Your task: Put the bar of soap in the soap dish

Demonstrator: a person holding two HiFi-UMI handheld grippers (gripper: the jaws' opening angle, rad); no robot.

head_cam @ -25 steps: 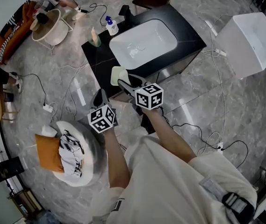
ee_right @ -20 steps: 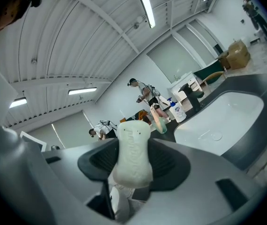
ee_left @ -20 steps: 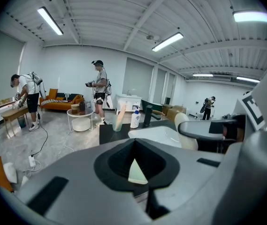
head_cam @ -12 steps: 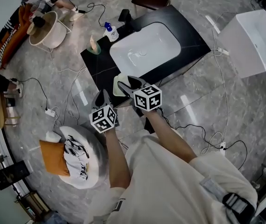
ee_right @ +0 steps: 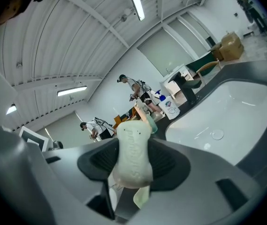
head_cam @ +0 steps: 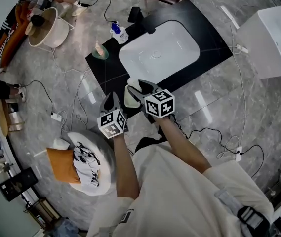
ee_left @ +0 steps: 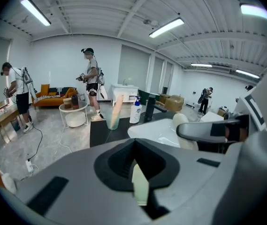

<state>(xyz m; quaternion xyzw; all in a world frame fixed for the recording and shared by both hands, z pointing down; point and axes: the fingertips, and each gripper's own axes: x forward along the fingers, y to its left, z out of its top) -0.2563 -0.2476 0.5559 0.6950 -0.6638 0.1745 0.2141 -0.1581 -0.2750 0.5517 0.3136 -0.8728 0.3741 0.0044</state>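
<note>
Bright, even indoor light; strong fisheye distortion in both gripper views.
Ceiling fluorescent tubes (ee_left: 166, 27) light the room evenly, and shadows are soft. In the head view the polished floor (head_cam: 203, 107) carries pale streaks of glare and the white basin (head_cam: 157, 51) is almost overexposed. Both gripper views bend straight lines and darken at the corners. The left gripper (ee_left: 140, 185) blurs near the lens; the bar of soap (ee_right: 133, 153) stays fairly sharp.

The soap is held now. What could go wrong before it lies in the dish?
The right gripper holds the bar of soap with much of it sticking out; it may slip and fall near the counter edge. The soap dish already holds a pale upright thing, so the soap may knock it or the pump bottle nearby.
</note>
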